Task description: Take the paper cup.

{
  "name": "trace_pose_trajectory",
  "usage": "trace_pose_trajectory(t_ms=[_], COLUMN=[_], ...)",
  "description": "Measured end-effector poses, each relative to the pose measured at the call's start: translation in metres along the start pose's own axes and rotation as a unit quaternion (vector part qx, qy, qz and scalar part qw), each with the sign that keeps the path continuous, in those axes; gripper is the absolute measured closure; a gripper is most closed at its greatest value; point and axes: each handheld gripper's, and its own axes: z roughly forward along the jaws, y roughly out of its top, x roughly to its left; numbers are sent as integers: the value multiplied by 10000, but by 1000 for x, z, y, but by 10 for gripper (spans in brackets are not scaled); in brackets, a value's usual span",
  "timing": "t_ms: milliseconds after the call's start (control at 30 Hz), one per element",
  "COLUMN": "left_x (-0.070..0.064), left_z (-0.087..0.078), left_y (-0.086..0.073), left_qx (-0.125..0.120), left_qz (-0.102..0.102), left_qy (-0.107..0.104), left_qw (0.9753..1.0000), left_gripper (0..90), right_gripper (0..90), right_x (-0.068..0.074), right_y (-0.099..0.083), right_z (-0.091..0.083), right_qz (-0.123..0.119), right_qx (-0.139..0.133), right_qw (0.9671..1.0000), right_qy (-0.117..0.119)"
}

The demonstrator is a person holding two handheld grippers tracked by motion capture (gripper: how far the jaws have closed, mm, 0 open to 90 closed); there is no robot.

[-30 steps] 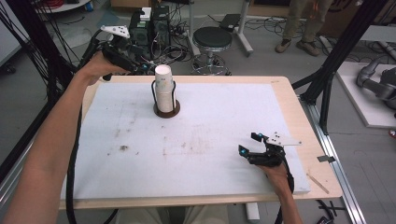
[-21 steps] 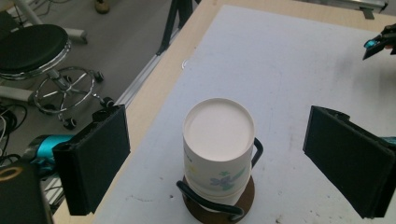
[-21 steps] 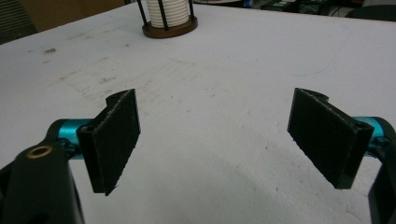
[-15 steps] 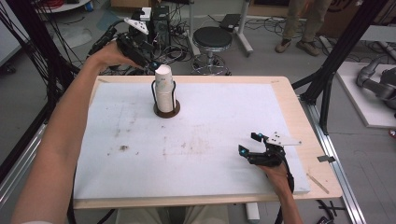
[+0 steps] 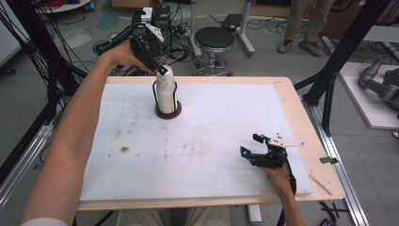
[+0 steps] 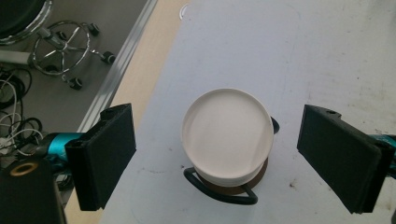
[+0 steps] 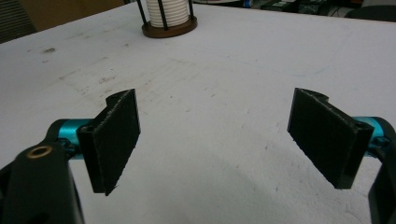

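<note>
Directly below the left gripper (image 6: 226, 158) stands the upright stack of white discs (image 6: 227, 135) — jaws spread wide either side; right gripper (image 5: 259, 146) open too, well apart

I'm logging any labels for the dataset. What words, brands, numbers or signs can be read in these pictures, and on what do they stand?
None can be read. The stack of white round discs in its black wire holder on a brown round base is plain on top. The white table cover bears only dark smudges. The open left gripper and open right gripper show bare black pads.
</note>
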Motion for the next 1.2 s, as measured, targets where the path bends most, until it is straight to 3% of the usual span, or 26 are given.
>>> trace_pose_trajectory(t_ms=[267,500,1000,1200], left_x=[0,1,0,-1], left_z=[20,27,29,29], left_y=[2,1,0,1], left_qx=[258,299,327,358], left_qz=[-32,-73,-157,-148], left_qy=[-62,-182,-299,-272], left_qw=[9996,9994,9989,9989], left_gripper=[131,183,338,340], right_gripper=[172,173,173,172], right_x=[0,0,0,0], right_y=[0,0,0,0], right_z=[0,0,0,1], right_qz=[-14,7,21,-23], right_qx=[-4,0,22,22], right_qw=[10000,10000,10000,10000], right_qy=[-11,1,-6,-18])
